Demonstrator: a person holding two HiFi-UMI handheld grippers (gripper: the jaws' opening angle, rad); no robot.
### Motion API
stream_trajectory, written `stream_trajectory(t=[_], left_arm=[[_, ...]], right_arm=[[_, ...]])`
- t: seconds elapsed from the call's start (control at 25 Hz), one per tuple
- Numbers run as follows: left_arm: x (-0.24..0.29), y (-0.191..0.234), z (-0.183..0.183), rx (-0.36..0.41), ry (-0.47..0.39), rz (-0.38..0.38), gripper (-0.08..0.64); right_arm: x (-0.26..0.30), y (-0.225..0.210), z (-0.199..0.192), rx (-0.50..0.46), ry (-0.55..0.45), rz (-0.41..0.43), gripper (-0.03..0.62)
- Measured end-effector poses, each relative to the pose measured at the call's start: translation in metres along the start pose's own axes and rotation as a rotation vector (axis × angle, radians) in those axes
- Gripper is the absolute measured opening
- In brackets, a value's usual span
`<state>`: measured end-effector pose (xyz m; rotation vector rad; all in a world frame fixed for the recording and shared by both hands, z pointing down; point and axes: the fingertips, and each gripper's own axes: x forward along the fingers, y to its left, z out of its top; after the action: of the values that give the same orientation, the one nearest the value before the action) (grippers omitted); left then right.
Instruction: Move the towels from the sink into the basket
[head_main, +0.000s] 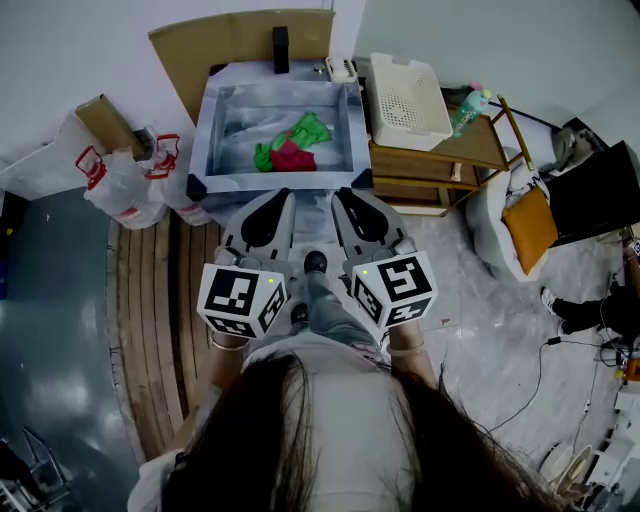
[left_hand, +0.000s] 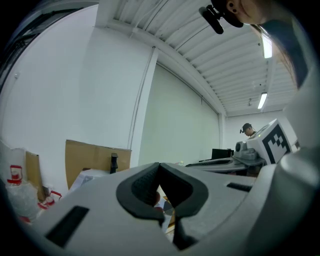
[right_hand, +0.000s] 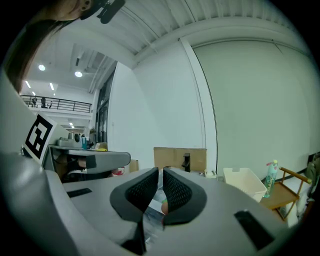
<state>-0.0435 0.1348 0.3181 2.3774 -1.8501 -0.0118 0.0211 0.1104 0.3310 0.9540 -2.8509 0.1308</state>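
The person has long dark hair (head_main: 240, 440) over a pale, plain top (head_main: 335, 420), with grey-blue trousers (head_main: 330, 312) and a dark rounded shoe (head_main: 315, 262). A thin bangle (head_main: 226, 346) circles each wrist. The left gripper (head_main: 285, 196) and right gripper (head_main: 340, 196) are smooth light-grey moulded plastic shells, broad at the back and tapering to rounded tips, each with a black teardrop-shaped patch on top. Each carries a white marker cube (head_main: 240, 298) printed with black square patterns, with a small green light near one corner. The inner faces bear black rubber pads (right_hand: 142, 192) with a fine dotted texture, and black rectangular slots (right_hand: 252, 229) are sunk into the grey shells.
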Motion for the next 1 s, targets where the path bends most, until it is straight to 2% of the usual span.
stream_trajectory(t=[0.56, 0.76, 1.0], left_arm=[[0.065, 0.051, -0.004, -0.011, 0.021, 0.075, 0.003], [0.091, 0.073, -0.006, -0.024, 0.033, 0.096, 0.003], [0.118, 0.101, -0.013, -0.036, 0.059, 0.118, 0.003]], right_arm=[[0.071, -0.047, -0.015, -0.003, 0.070, 0.050, 0.031], [0.105, -0.061, -0.029, -0.015, 0.133, 0.082, 0.032], [0.143, -0.068, -0.055, -0.046, 0.227, 0.144, 0.079]])
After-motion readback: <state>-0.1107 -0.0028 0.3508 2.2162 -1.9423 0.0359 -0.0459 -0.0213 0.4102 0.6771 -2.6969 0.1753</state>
